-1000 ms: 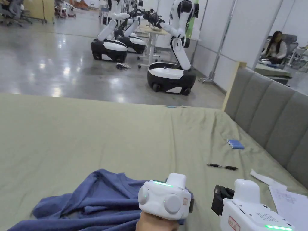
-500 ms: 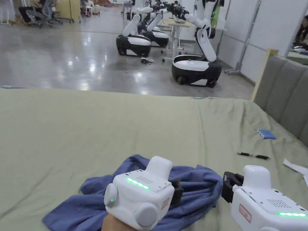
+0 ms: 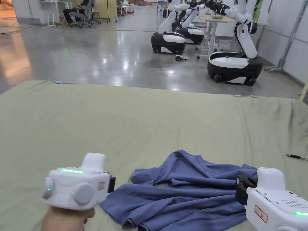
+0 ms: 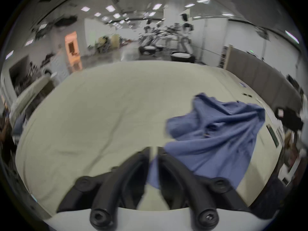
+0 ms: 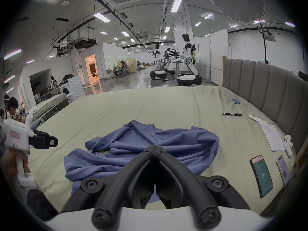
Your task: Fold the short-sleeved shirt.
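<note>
Moved clear to lower left: left gripper (image 3: 112, 184), jaws slightly parted, empty | right gripper (image 5: 155, 147) closed, empty | crumpled blue cotton short-sleeved shirt (image 3: 192, 192) released, awaiting spreading.

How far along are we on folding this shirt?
Barely started. The blue shirt lies crumpled on the green sheet, neckline up, with no fold made. Nothing looks held: the left gripper is nearly closed beside the shirt's edge with bare sheet in the gap, and the right gripper is shut with nothing between its jaws. Still to do: spread it flat, fold in the sleeves and sides, then fold the body.
</note>
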